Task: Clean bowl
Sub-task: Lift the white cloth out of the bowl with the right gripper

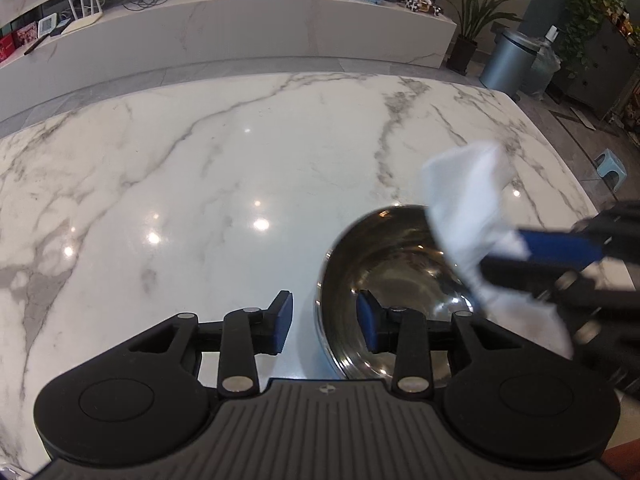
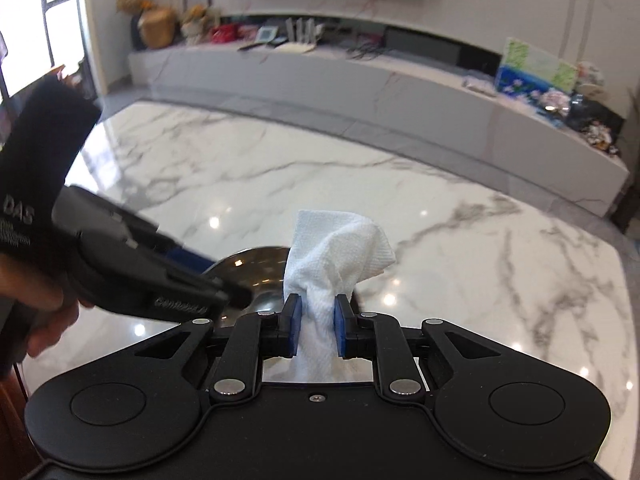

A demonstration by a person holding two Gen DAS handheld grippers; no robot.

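A shiny steel bowl (image 1: 384, 280) sits on the white marble table (image 1: 200, 168). My left gripper (image 1: 325, 326) is open and straddles the bowl's near-left rim, one blue pad outside and one inside. My right gripper (image 2: 316, 326) is shut on a crumpled white paper towel (image 2: 340, 256). In the left wrist view the right gripper comes in from the right and holds the towel (image 1: 468, 216) over the bowl's far right rim. In the right wrist view the bowl (image 2: 256, 268) is mostly hidden behind the left gripper and the towel.
A long low marble cabinet (image 1: 248, 40) with a router and small items runs behind the table. A metal bin (image 1: 506, 62) and potted plants stand at the far right. The table edge curves away on the right.
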